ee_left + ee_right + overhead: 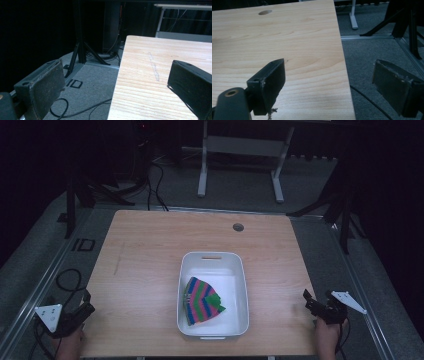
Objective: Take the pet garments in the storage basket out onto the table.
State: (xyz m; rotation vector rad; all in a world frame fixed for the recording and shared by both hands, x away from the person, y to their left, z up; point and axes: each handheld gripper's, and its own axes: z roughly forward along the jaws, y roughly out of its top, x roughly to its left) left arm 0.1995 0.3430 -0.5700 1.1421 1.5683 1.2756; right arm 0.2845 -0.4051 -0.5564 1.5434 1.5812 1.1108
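Striped cloth [202, 300]: folded, with pink, green and blue stripes, lying inside the white tub toward its near left part.
White tub [243, 285]: a rounded rectangular bin with slot handles at its near and far ends, standing on the worktop a little nearer the person's edge, roughly midway between the two sides.
Worktop [145, 265]: pale wood grain, with a round cable hole [238, 227] near the far edge and a faint scuff line [153, 67] toward the left side.
Left tongs [84, 307]: held by a hand [70, 346] at the near left corner of the worktop, well apart from the tub; in the left gripper view the jaws stand wide apart, one over the grey floor and one over the wood, with nothing between them.
Right tongs [310, 301]: held at the near right edge, well apart from the tub; in the right gripper view the jaws are spread wide, straddling the worktop's edge, gripping nothing.
Floor [93, 80]: grey carpet with black cables and an "ID" mark beside the left edge.
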